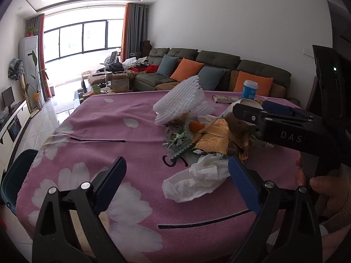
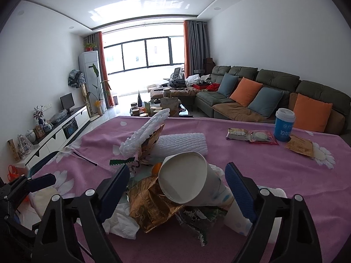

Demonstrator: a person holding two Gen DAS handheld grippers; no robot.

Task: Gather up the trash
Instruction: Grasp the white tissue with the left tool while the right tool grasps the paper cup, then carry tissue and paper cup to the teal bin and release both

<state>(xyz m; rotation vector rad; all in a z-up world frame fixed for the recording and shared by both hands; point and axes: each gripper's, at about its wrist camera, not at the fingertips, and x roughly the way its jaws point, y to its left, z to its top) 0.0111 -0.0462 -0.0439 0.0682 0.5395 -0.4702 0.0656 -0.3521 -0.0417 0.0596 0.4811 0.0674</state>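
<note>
Paper cup (image 2: pixel 190 179) lies tipped on the trash heap mid-table (image 2: pixel 274 171), mouth toward me, long axis running back-right, directly between my right tongs (image 2: pixel 176 183), wide open and empty; left tongs (image 1: pixel 177 173), also open and empty, straddle the tissue (image 1: pixel 195 179).

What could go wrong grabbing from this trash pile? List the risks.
1. The white paper cup lies tipped on the gold wrapper; the open right claw closing on it may crush it or send it rolling.
2. The crumpled tissue sits off-centre, against one finger of the open left claw, which could pinch the pink tablecloth too.
3. Both claws work close together and could collide.
</note>
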